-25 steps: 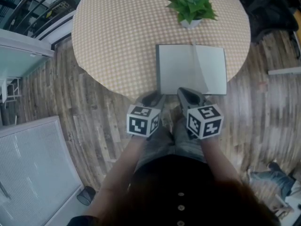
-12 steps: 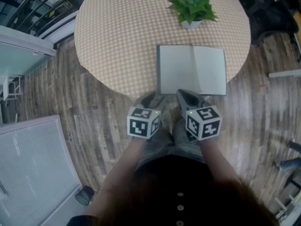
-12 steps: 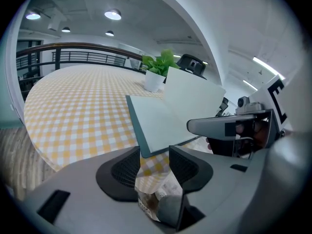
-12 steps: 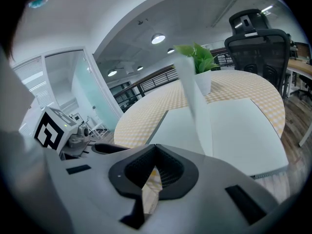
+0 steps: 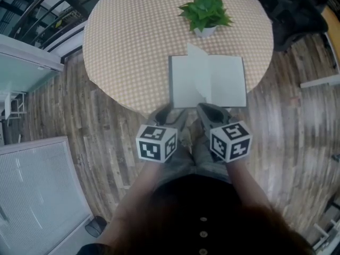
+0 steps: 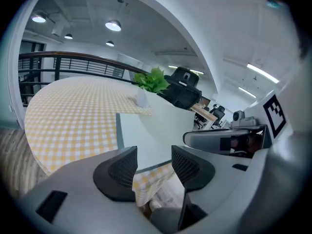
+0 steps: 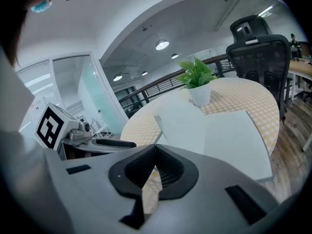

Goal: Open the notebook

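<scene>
The notebook point(image 5: 226, 86) lies open with blank white pages on the checked tablecloth, near the table's front edge. One page point(image 5: 199, 68) stands curled up at the spine, partway over. My left gripper point(image 5: 167, 112) hovers just in front of the notebook's near left corner; its jaws are opening and nothing is between them point(image 6: 153, 156). My right gripper point(image 5: 210, 109) hangs beside it, in front of the near edge, with its jaws shut on nothing point(image 7: 155, 150). From the left gripper the notebook point(image 6: 146, 130) lies ahead; from the right gripper the notebook point(image 7: 234, 135) lies ahead to the right.
A small potted plant point(image 5: 206, 12) stands just behind the notebook on the round table point(image 5: 133, 41). A dark office chair point(image 7: 258, 48) stands at the table's far right. A railing and glass partition point(image 5: 26, 62) are at the left, above wooden floor.
Both grippers have risen a little off the notebook's near edge. The left jaws have spread. A page that lay flat now stands curled up at the spine.
</scene>
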Action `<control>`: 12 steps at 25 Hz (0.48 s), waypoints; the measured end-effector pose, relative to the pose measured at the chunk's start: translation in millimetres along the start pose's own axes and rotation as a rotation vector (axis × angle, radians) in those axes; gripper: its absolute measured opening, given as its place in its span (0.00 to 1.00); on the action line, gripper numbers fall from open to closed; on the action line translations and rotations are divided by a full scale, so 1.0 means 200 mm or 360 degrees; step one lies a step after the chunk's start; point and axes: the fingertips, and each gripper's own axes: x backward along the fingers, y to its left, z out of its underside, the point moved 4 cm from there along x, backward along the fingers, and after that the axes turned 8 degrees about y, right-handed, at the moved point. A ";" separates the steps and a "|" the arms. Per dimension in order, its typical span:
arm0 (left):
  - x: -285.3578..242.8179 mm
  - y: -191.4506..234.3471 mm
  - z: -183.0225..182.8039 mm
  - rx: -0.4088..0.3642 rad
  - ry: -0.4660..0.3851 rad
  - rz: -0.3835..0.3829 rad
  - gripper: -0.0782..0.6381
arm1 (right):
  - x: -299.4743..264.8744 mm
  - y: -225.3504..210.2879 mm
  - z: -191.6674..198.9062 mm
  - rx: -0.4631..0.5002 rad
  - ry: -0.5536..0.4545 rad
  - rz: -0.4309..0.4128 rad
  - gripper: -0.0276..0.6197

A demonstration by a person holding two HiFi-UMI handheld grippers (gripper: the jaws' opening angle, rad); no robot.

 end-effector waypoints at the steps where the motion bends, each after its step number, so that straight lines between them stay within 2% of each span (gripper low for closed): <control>1: 0.01 -0.03 -0.03 -0.0003 -0.0028 0.0009 0.41 | 0.03 -0.01 -0.02 0.0006 -0.0018 -0.0004 0.06; 12: 0.04 -0.32 -0.32 -0.0087 -0.0238 0.0063 0.41 | 0.27 -0.14 -0.21 0.0095 -0.0151 -0.0016 0.06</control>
